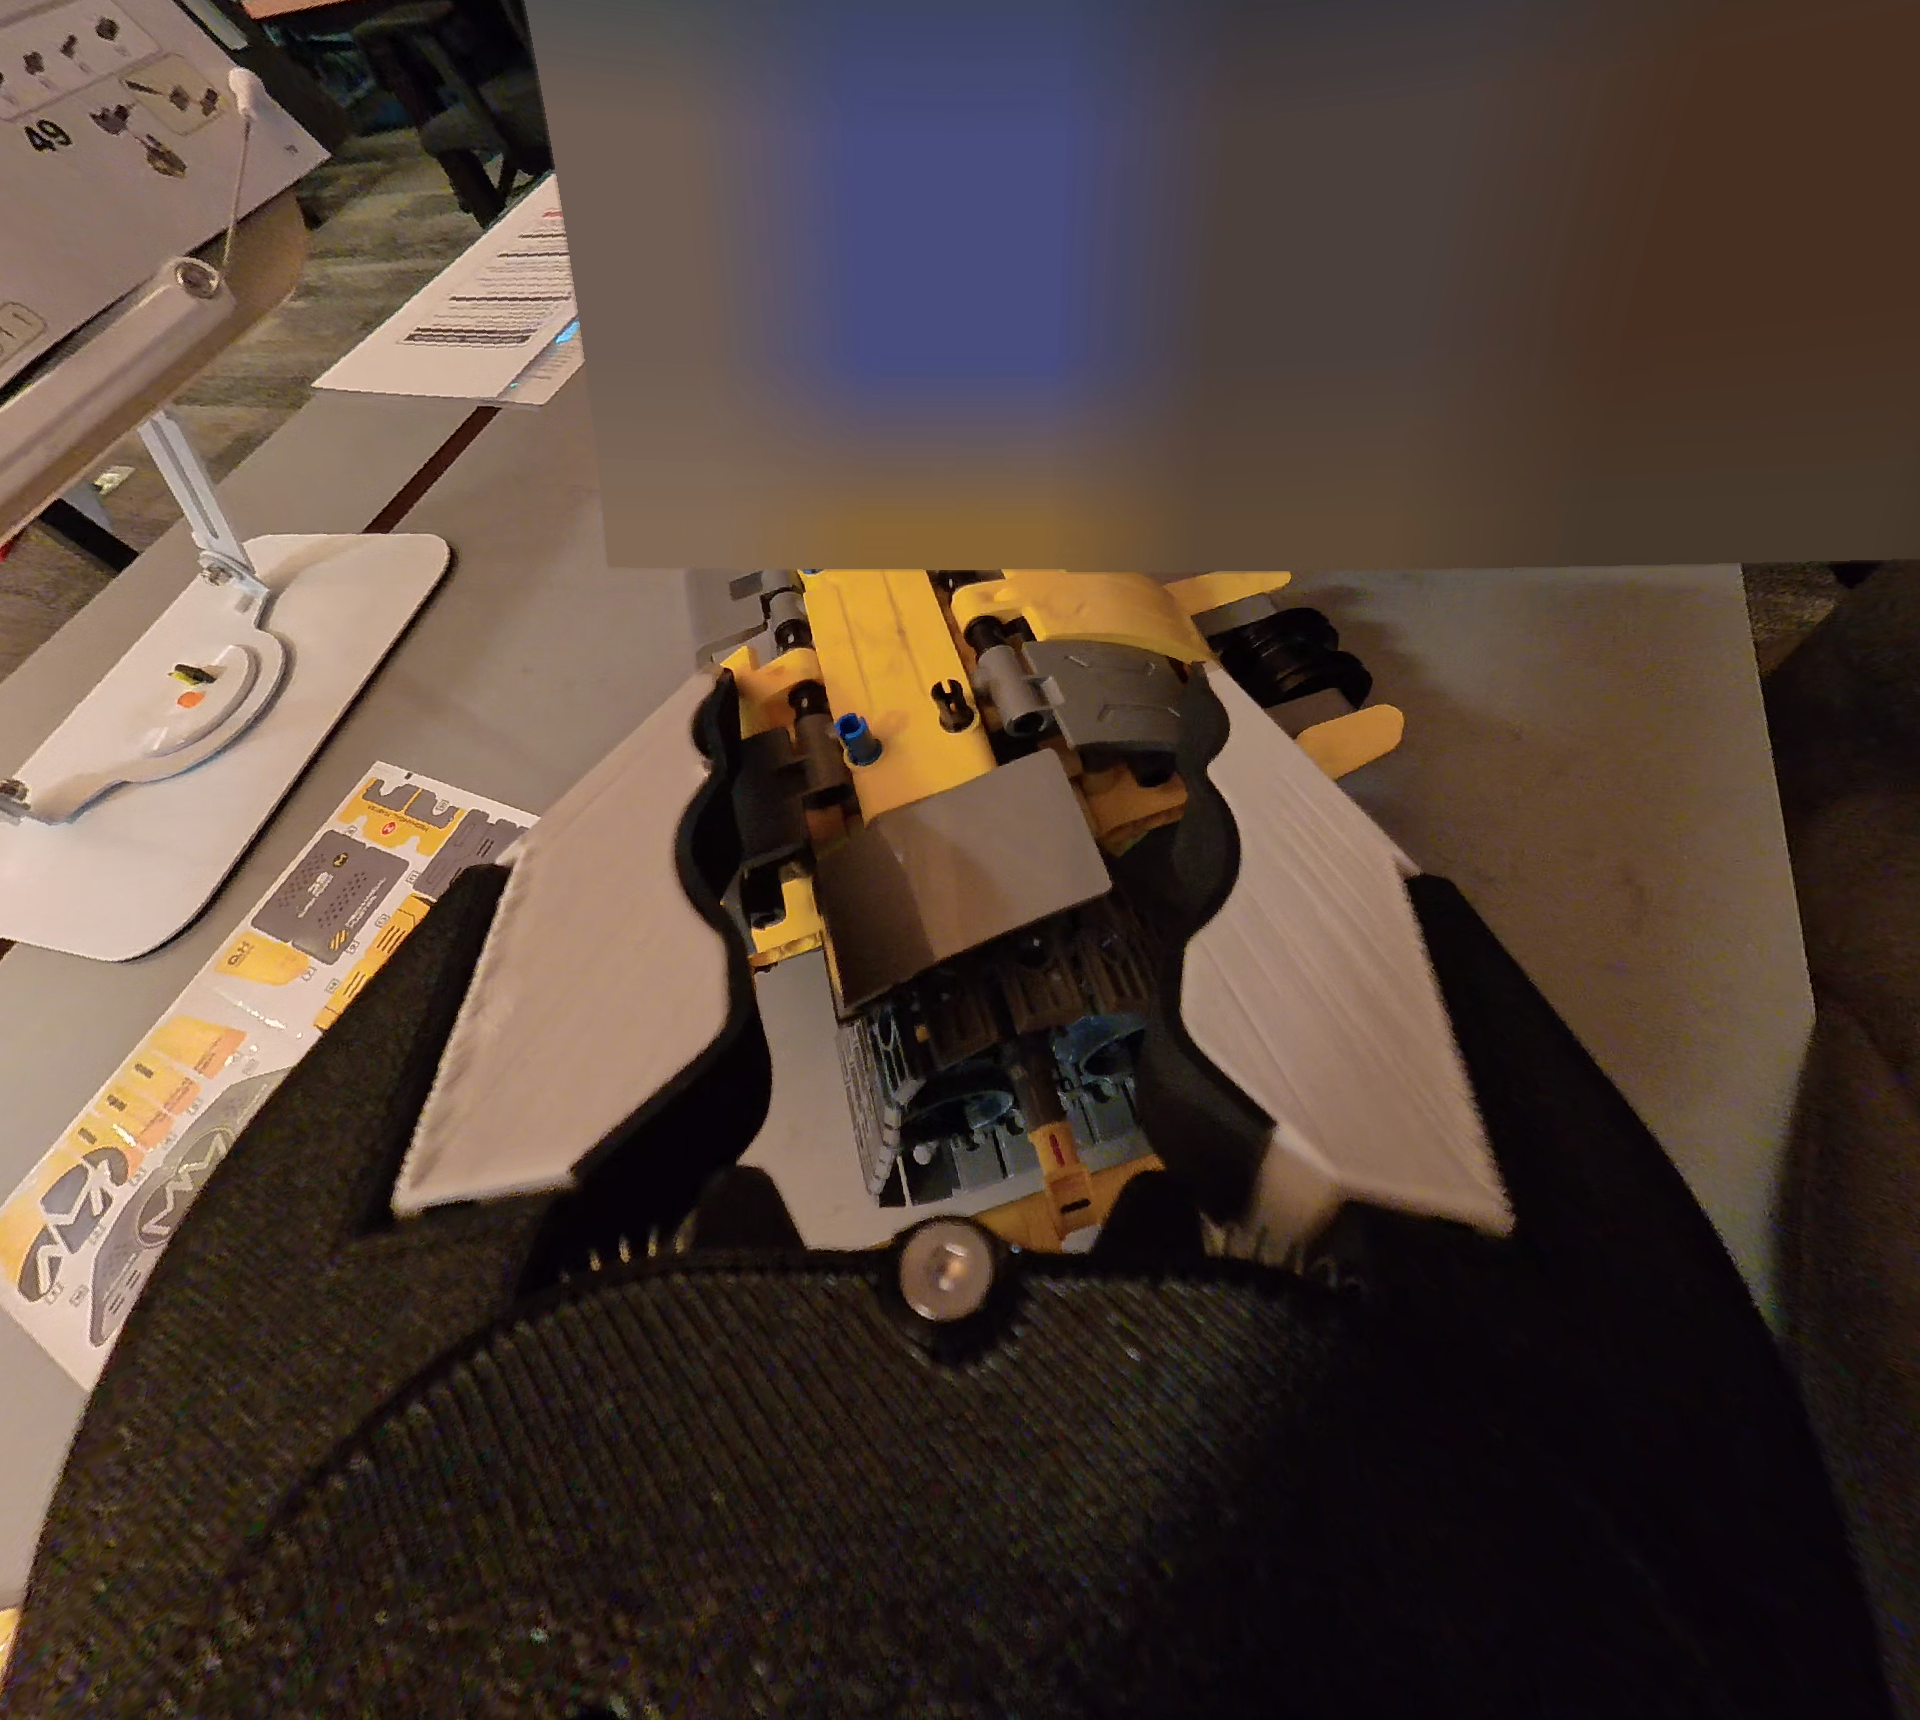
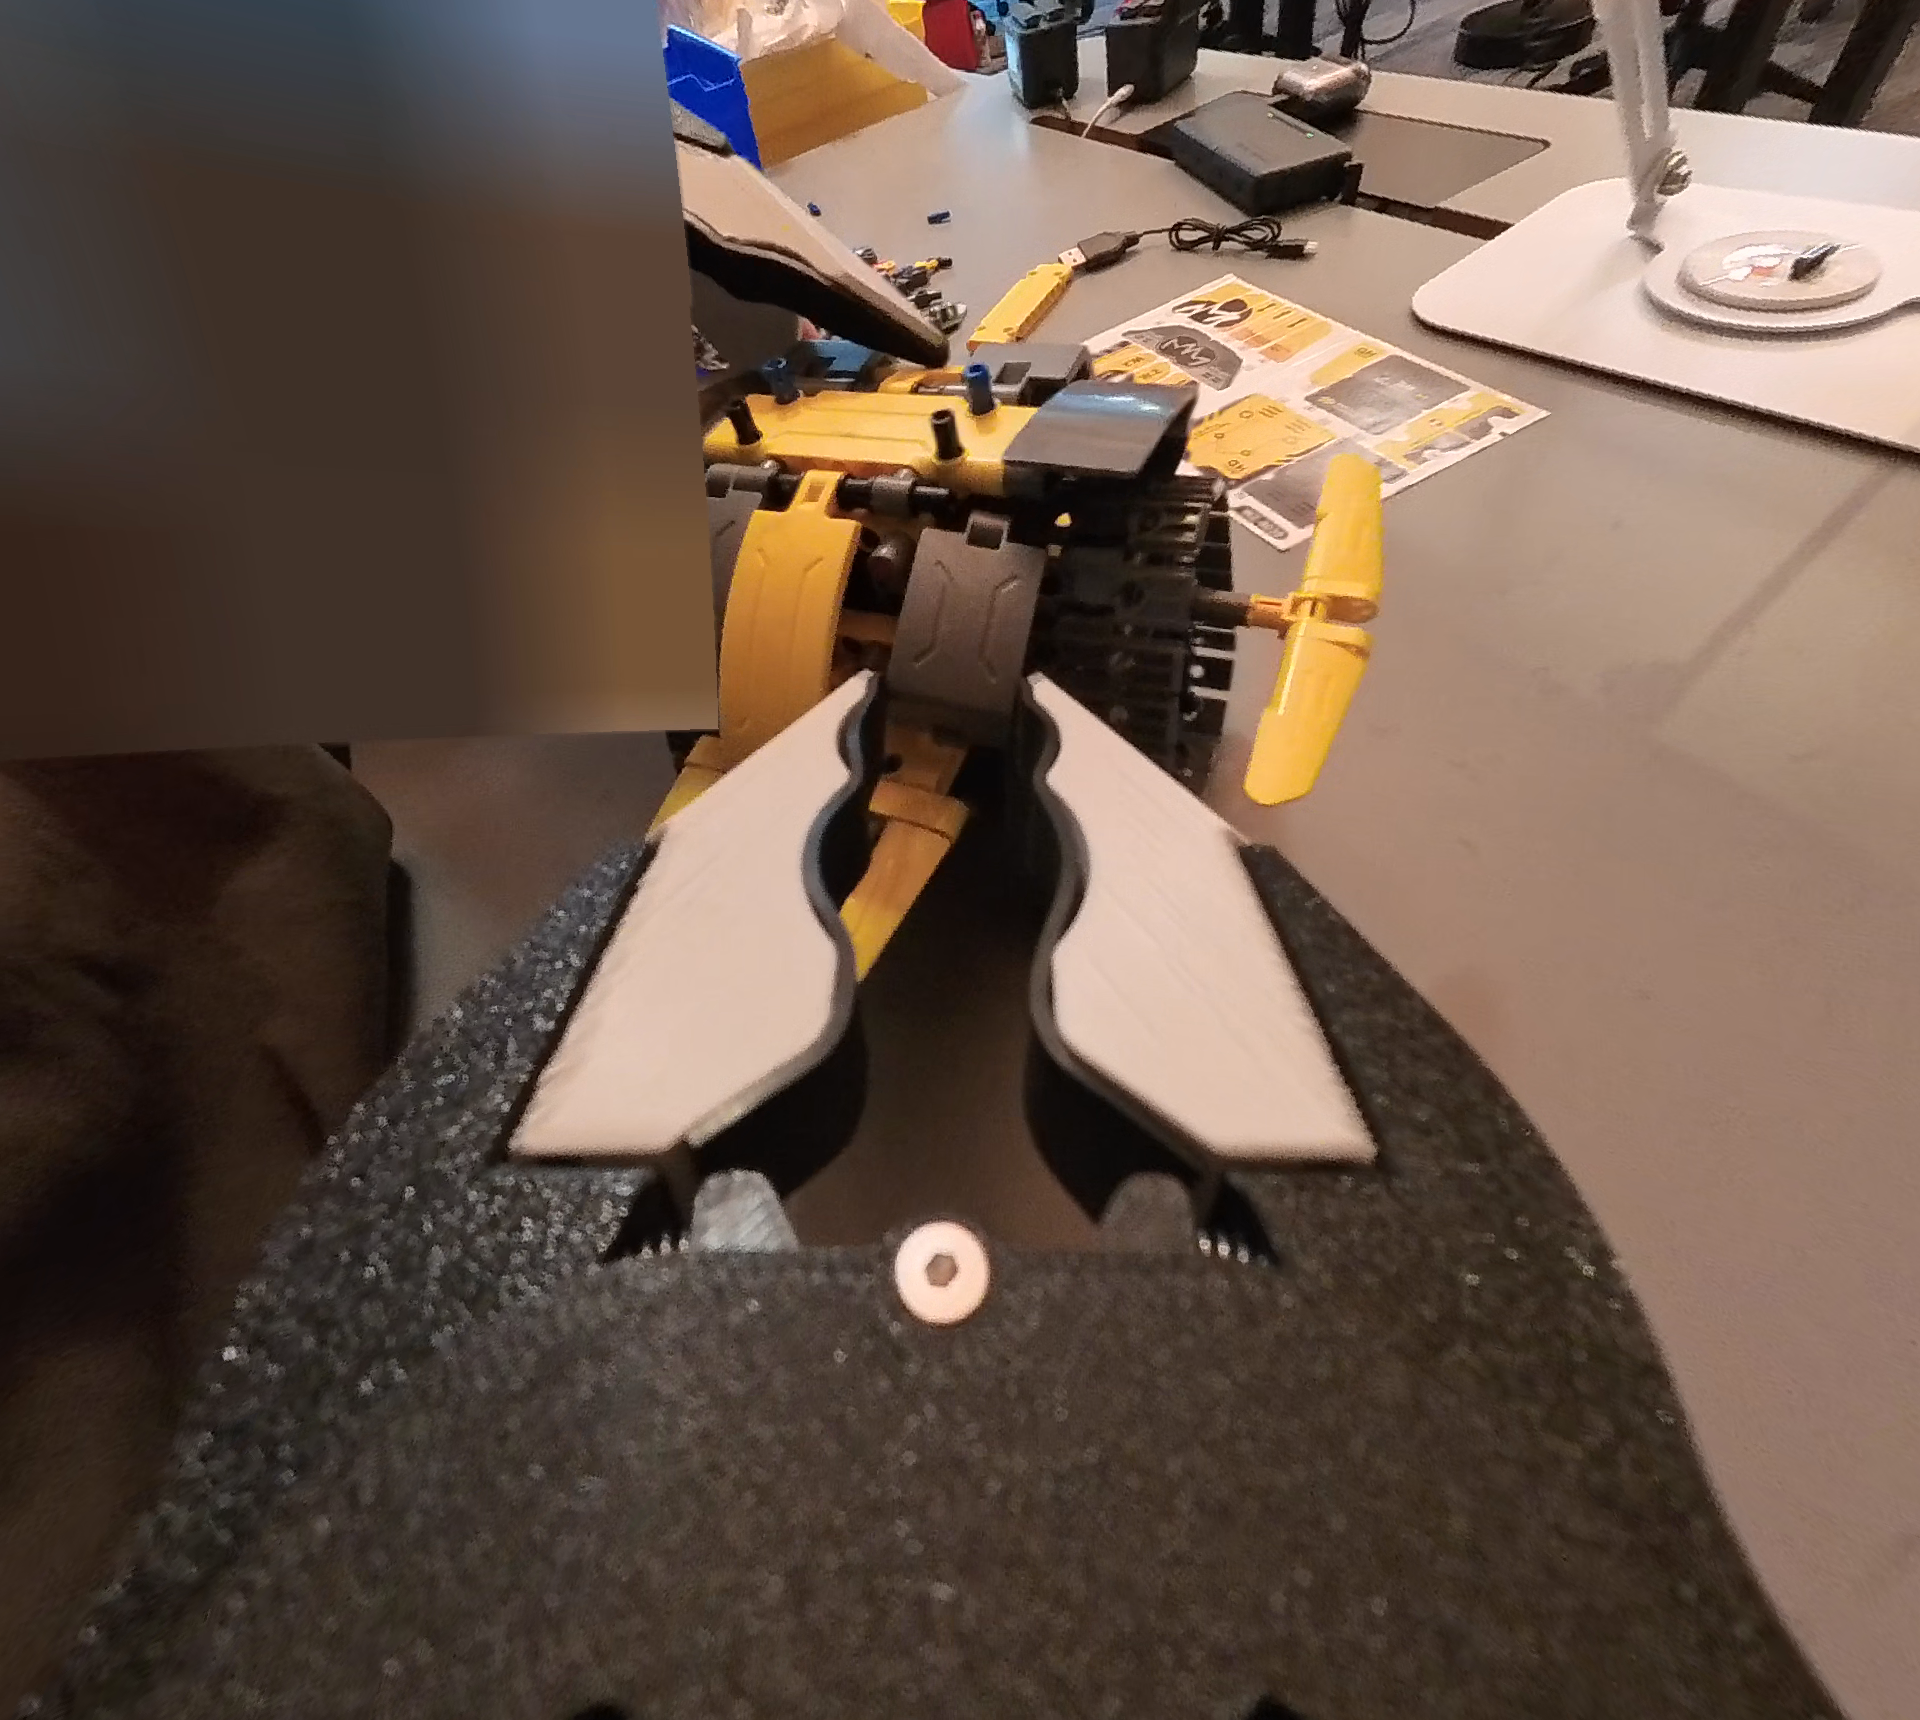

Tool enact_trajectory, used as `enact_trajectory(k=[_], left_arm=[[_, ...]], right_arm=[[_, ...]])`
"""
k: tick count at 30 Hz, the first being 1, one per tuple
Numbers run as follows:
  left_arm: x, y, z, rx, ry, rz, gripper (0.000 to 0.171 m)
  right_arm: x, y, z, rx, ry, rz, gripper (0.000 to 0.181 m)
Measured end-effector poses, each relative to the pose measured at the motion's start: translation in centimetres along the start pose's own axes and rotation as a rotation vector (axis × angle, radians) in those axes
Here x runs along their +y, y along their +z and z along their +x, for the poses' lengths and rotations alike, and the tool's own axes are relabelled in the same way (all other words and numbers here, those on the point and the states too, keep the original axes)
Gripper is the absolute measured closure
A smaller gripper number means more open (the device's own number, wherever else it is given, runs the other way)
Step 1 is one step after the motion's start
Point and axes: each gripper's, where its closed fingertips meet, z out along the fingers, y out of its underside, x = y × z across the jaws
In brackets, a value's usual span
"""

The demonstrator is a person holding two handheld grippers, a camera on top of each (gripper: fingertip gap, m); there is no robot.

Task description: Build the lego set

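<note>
Left wrist view: the left gripper [image 1: 961, 849] is clamped on the yellow-and-grey model [image 1: 935, 797], its fingers [image 1: 582, 974] pressing both flanks; a sticker sheet [image 1: 260, 974] lies at 9 o'clock, a stand [image 1: 208, 735] at 10 on the table [image 1: 1558, 787]. Right wrist view: the right gripper [image 2: 951, 714] pinches the model's grey fender [image 2: 961, 621] at 12 o'clock, jaws narrow; yellow blades [image 2: 1320, 621] stick out at 2. The model looks partly built, with loose parts [image 2: 914, 273] beyond it.

Brick model [image 2: 966, 527] on table [image 2: 1558, 735]; sticker sheet [image 2: 1320, 392] behind it; stand base [image 2: 1558, 320] beyond, right.
</note>
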Motion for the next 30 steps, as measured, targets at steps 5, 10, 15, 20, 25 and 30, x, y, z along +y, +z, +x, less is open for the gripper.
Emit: enact_trajectory(k=[5, 10, 15, 20, 25, 30], left_arm=[[0.0, 0.0, 0.1, -0.004, 0.007, 0.0, 0.089], [-0.1, 0.0, 0.2, -0.007, 0.009, 0.004, 0.09], [-0.1, 0.0, 0.1, -0.008, 0.009, 0.005, 0.09], [-0.1, 0.0, 0.1, -0.007, 0.009, 0.006, 0.09], [-0.1, 0.1, 0.2, -0.007, 0.008, 0.007, 0.09], [-0.1, 0.1, 0.2, -0.007, 0.007, 0.009, 0.09]], right_arm=[[-0.5, -0.1, -0.4, -0.001, 0.006, 0.014, 0.158], [-0.6, -0.2, -0.2, 0.042, -0.026, 0.023, 0.158], [-1.1, -0.6, 0.0, 0.051, -0.016, 0.095, 0.158], [-1.0, -0.4, -0.2, 0.051, -0.068, 0.147, 0.158], [-0.8, -0.2, -0.2, 0.03, -0.086, 0.159, 0.158], [-0.4, 0.3, 0.0, 0.028, -0.09, 0.089, 0.158]])
